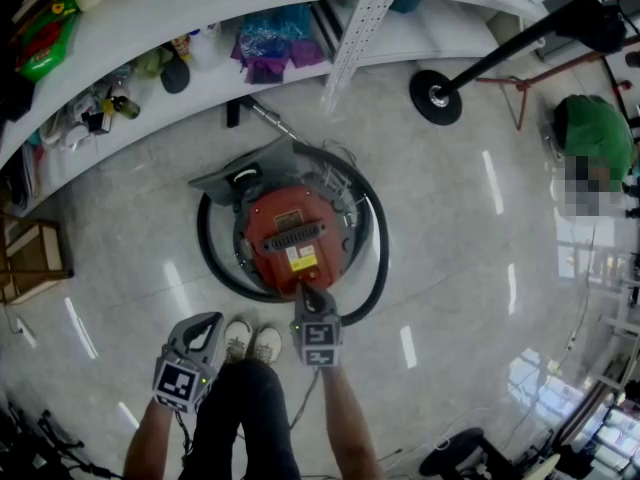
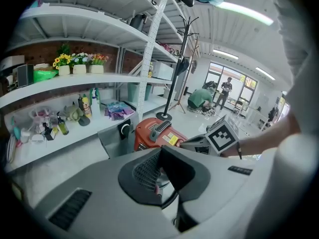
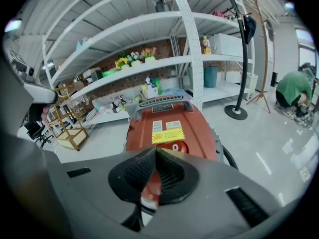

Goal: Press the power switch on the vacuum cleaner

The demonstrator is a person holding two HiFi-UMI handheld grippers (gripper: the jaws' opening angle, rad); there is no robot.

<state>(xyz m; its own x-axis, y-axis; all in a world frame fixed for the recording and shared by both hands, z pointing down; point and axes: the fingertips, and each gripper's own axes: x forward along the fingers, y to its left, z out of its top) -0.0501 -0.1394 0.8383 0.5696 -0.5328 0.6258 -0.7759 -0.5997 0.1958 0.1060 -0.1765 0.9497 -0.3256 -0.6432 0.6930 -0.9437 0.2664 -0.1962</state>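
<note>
**Vacuum cleaner** [image 1: 290, 230], red: stood on the floor [image 1: 450, 218] before the shelving [image 1: 180, 18], ringed by a black hose [image 1: 378, 258].

**Right gripper** [image 1: 308, 290]: jaws closed tip to tip, nothing held. It is set over the machine's near end, and a round red button [image 3: 175, 147] is seen just beyond the tips. Contact cannot be told.

**Left gripper** [image 1: 207, 320]: jaws likewise closed and empty, held apart from the machine, beside the shoes [image 1: 252, 341].
</note>
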